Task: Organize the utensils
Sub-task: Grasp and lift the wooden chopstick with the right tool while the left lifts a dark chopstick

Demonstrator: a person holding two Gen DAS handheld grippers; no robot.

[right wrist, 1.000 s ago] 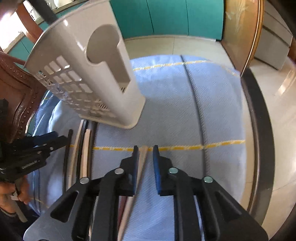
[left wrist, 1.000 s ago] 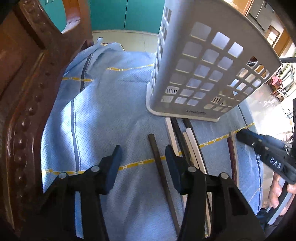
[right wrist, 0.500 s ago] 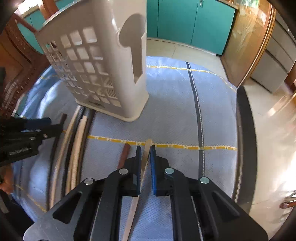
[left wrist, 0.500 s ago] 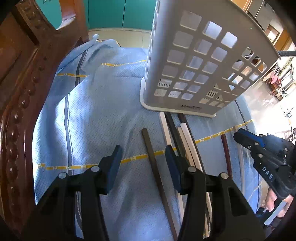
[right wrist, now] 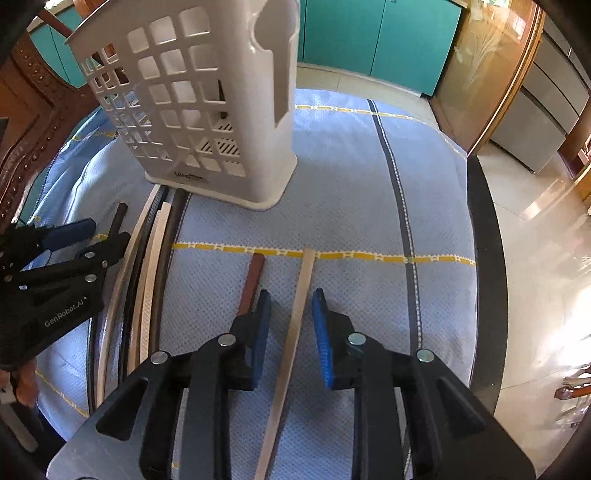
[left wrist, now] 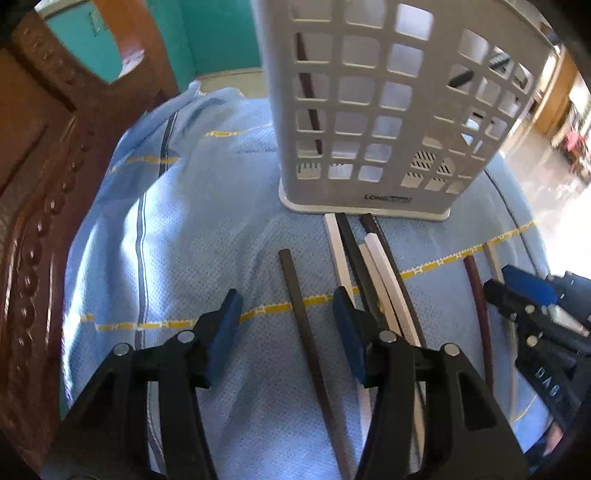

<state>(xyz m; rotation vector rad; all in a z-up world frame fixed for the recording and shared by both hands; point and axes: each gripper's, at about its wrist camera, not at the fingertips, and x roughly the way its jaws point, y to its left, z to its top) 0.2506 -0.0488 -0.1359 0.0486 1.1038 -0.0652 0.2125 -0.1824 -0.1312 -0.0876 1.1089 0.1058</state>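
Observation:
A white perforated utensil basket [left wrist: 388, 110] stands upright on the blue cloth [left wrist: 184, 221]; it also shows in the right wrist view [right wrist: 207, 110]. Several chopsticks lie in front of it. My left gripper [left wrist: 286, 314] is open, its jaws on either side of a dark chopstick [left wrist: 306, 332]. A bundle of white and dark chopsticks [left wrist: 369, 258] lies just to its right. My right gripper [right wrist: 290, 317] is open, with a pale wooden chopstick [right wrist: 295, 325] lying between its jaws and a brown chopstick [right wrist: 253, 280] just to the left. A dark stick stands inside the basket.
A carved wooden chair back [left wrist: 40, 184] rises at the left. The table's dark rim [right wrist: 484, 258] curves along the right, with floor beyond. Teal cabinets [right wrist: 369, 33] stand behind. The other gripper [right wrist: 55, 280] sits over the bundle at the left.
My right gripper has opened from nearly shut around the pale chopstick. My left gripper has shifted so the dark chopstick lies between its jaws. Both views have drawn closer to the basket.

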